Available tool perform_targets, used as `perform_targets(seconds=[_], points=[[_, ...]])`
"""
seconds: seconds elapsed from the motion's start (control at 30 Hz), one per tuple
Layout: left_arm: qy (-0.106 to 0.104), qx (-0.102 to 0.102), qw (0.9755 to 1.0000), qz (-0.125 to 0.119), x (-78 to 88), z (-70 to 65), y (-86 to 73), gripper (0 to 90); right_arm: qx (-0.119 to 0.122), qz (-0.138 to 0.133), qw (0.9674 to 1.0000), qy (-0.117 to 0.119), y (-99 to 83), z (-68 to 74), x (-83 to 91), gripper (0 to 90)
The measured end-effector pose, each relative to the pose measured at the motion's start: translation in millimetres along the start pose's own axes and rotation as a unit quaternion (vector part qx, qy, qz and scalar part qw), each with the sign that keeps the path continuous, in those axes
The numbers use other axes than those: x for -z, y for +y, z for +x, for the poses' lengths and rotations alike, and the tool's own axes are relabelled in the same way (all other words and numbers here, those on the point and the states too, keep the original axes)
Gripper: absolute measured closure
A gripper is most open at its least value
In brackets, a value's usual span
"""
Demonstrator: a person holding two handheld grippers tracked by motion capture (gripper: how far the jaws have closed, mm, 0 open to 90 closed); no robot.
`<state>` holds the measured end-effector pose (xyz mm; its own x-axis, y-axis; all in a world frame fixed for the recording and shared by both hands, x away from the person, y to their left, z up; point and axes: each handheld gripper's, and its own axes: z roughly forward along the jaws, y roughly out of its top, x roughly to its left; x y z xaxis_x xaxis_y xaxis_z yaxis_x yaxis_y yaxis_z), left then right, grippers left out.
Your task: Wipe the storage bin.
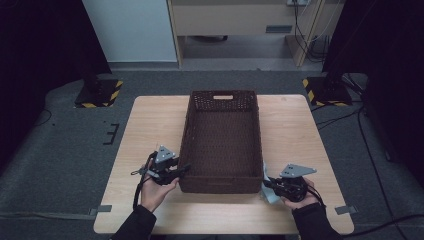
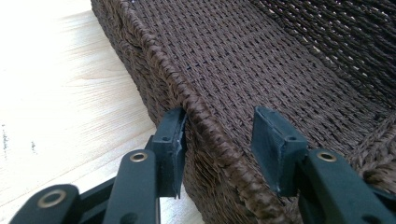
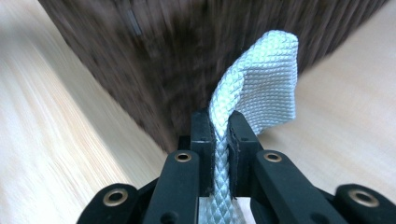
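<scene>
Two claws were at the dark brown woven rectangular basket [image 1: 221,142] on the tabletop [image 1: 145,130]. Left claw [image 2: 219,144] straddled its near-left rim, jaws half apart, only the outer pad touching. Right claw [image 3: 219,135] pinched a pale woven cloth [image 3: 261,81] at its near-right corner. Judged step: steadying the basket; next, lift the cloth over the rim and drop it inside.

basket [image 3: 140,60]: blurring into dark streaks just beyond the fingers [image 3: 201,135] in the right gripper view, weave unreadable
cloth [image 3: 261,84]: running off the bottom edge between those fingers, lower end cut off
table [image 3: 51,154]: smearing beside the fingers, grain streaked
</scene>
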<state>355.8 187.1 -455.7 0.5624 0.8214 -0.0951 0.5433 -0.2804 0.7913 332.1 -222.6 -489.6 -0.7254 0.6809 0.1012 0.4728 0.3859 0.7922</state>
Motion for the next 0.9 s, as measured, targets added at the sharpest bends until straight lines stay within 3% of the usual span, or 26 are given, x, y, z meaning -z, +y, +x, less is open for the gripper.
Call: perform_targets(seconds=[0.13, 0.23, 0.3, 0.4, 0.5, 0.57, 0.7, 0.8, 0.9], points=[[0.002, -0.002, 1.0000, 0.000, 0.1, -0.6, 0.0, 54.3, 0.003, -0.064, 0.9980, 0.002, 11.9, 3.3, 24.6, 83.9], [0.003, -0.003, 1.0000, 0.001, 0.2, -0.8, 0.1, 54.8, 0.008, -0.079, 0.9969, 0.004, 13.6, 6.9, 33.9, 83.9], [0.004, -0.005, 1.0000, 0.002, 0.2, -1.0, 0.3, 55.0, 0.009, -0.067, 0.9977, 0.007, 8.7, 8.0, 30.9, 83.9], [0.006, -0.007, 1.0000, 0.002, 0.3, -1.4, 0.4, 55.0, 0.000, -0.022, 0.9998, 0.004, -1.5, 6.3, 16.7, 83.9], [0.005, -0.006, 1.0000, 0.002, 0.3, -1.2, 0.4, 54.8, -0.011, 0.019, 0.9998, 0.001, -9.5, 4.9, 3.4, 83.9], [0.005, -0.007, 1.0000, 0.002, 0.3, -1.2, 0.5, 54.7, -0.010, 0.026, 0.9996, 0.002, -10.3, 5.3, 2.1, 83.9], [0.005, -0.006, 1.0000, 0.002, 0.2, -1.1, 0.4, 54.5, -0.006, -0.018, 0.9998, 0.001, -1.5, 7.3, 17.3, 83.9], [0.005, -0.005, 1.0000, 0.002, 0.1, -1.1, 0.3, 54.3, -0.004, -0.060, 0.9981, 0.010, 5.1, 11.8, 32.0, 83.9], [0.005, -0.005, 1.0000, 0.001, 0.1, -1.1, 0.2, 54.0, 0.001, -0.078, 0.9969, 0.015, 6.6, 17.5, 39.5, 83.9]])
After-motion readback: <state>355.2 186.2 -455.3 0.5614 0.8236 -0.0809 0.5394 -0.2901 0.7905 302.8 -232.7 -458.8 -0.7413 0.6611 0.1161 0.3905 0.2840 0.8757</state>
